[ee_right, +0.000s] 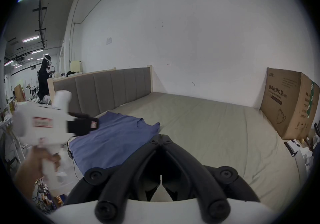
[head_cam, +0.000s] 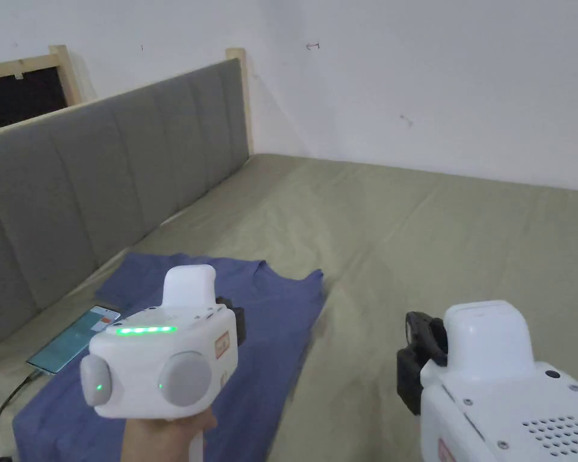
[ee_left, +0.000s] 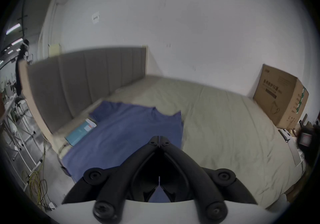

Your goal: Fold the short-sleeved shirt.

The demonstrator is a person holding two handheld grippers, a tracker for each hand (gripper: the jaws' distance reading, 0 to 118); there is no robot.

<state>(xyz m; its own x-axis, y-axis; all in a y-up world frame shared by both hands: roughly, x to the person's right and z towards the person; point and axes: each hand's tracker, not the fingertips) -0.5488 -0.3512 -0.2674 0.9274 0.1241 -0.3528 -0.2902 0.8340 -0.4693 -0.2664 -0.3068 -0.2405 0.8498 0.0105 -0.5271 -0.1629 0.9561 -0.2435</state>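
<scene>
A blue short-sleeved shirt [head_cam: 276, 343] lies flat on the left part of the olive bed sheet [head_cam: 438, 240], its neckline toward the far wall. My left gripper [head_cam: 238, 325] hovers over the shirt's middle with its jaws shut and nothing between them; the left gripper view shows the tips [ee_left: 159, 138] touching above the shirt [ee_left: 124, 129]. To the right of the shirt, my right gripper [head_cam: 415, 355] hangs over bare sheet, also shut and empty [ee_right: 161, 136]. In the right gripper view the left gripper [ee_right: 94, 124] floats above the shirt [ee_right: 114, 135].
A phone [head_cam: 74, 340] with a cable [head_cam: 5, 409] lies on the shirt's left edge. A grey padded headboard [head_cam: 101, 180] runs along the left. A cardboard box [ee_right: 290, 103] stands at the bed's far right. A person [ee_right: 43, 78] stands beyond the headboard.
</scene>
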